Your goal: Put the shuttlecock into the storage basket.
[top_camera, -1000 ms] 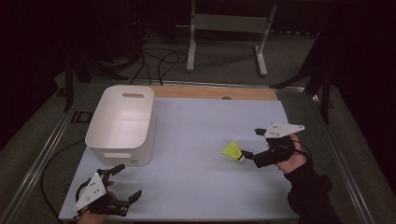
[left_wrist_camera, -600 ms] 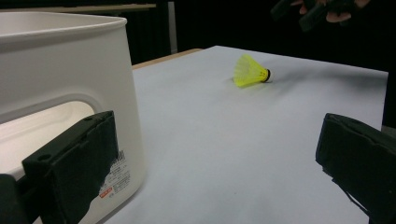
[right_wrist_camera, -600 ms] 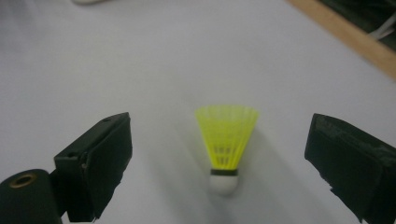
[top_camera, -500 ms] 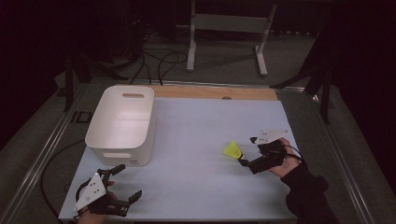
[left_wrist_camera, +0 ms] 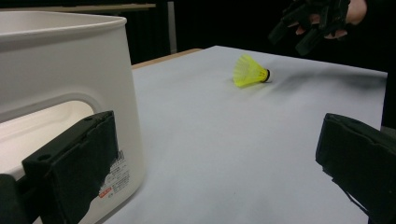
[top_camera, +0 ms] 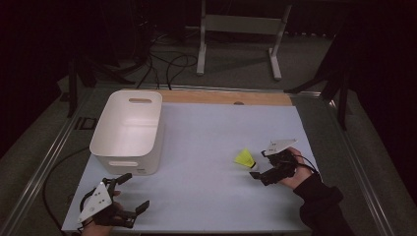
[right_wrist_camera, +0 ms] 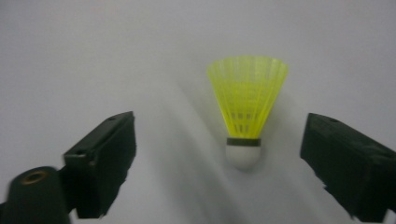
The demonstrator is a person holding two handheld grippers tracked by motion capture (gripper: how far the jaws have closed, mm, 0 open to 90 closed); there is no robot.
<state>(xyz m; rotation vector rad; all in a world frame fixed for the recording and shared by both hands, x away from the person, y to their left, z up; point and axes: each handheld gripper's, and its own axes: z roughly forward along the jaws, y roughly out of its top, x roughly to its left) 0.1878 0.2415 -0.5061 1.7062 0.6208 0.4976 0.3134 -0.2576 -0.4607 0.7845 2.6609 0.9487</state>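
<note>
While I hold both tools low over the pale grey table sheet [top_camera: 206,147], I note the small yellow plastic shuttlecock with a white rounded cork [top_camera: 245,159] lying on its side on the sheet's right half, touching nothing. In the right gripper view its long axis runs straight away from the camera: cork [right_wrist_camera: 242,156] toward me, flared skirt away. In the high view the skirt points toward the table's middle and far side, and the cork toward my right hand.

My right gripper [top_camera: 259,163] sits just beside the cork, its jaws spread wide. In its own view the shuttlecock [right_wrist_camera: 246,100] lies between and just beyond the two black pads, closer to neither (no contact visible).

My left gripper [top_camera: 133,192] rests at the near left corner of the sheet, jaws wide apart and holding nothing. Its own view looks across bare sheet to the shuttlecock [left_wrist_camera: 250,73], well apart from it, with the right gripper [left_wrist_camera: 299,30] just beyond.

The white rectangular plastic bin with cut-out handles [top_camera: 129,129] stands upright on the left, its near wall close to my left gripper. Between bin and shuttlecock the sheet is broad and bare. The sheet's right edge lies near my right hand [top_camera: 295,169]; a wooden strip [top_camera: 226,97] borders the far edge.
</note>
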